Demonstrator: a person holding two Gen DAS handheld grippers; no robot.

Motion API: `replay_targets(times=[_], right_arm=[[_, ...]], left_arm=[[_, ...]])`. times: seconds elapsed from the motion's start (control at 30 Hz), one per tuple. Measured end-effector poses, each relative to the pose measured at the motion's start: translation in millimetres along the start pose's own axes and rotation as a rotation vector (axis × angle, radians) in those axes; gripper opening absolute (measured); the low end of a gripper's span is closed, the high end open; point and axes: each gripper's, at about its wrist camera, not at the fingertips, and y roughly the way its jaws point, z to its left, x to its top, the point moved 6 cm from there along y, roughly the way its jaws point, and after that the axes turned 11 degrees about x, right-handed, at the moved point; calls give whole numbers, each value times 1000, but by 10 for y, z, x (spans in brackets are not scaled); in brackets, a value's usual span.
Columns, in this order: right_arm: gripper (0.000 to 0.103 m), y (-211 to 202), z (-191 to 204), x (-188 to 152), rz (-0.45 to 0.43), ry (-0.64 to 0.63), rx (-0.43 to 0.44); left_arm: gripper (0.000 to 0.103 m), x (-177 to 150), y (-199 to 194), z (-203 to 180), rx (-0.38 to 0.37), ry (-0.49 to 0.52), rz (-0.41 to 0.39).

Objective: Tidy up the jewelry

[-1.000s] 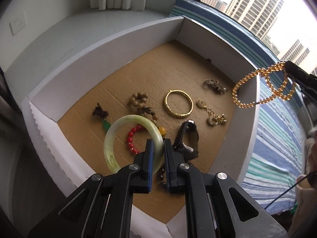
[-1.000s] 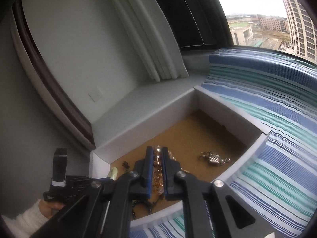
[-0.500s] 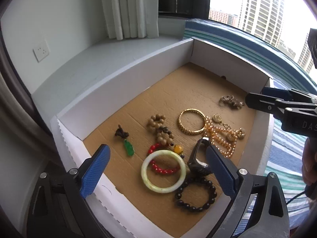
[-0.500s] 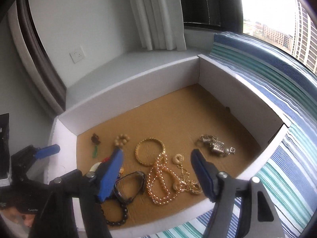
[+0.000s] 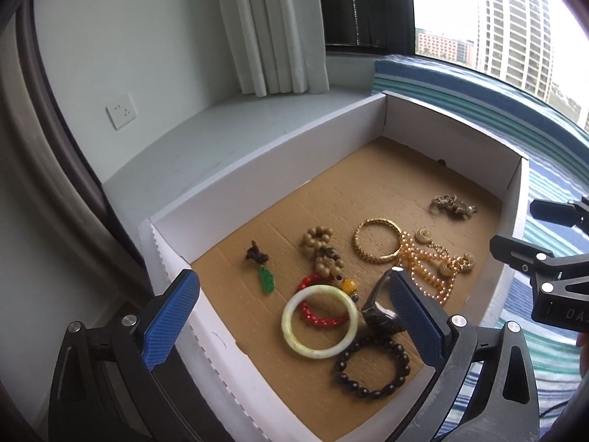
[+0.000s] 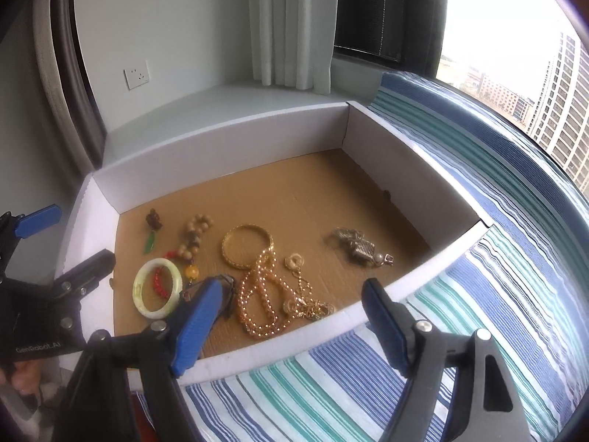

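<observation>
Pale green bangle and gold bead strand lie flat in box

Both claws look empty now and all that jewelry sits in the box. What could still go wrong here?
1. The gold bead necklace lies looped over the gold bangle and against a gold chain; lifting one could drag the others.
2. The jade bangle overlaps the red bead bracelet, so a pinch may catch both.
3. The necklace lies near the box's front wall, leaving little room for fingers.
</observation>
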Motion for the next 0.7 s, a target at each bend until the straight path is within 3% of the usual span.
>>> replay_targets(times=[0.3,0.7], right_arm=[[82,24,113,-77,47,-12,-17],[83,-1,263,-30,81,21,-4]], left_arm=[[102,-116,8,-2,-19,8,118],[102,-113,-92,187,-40,-83,161]])
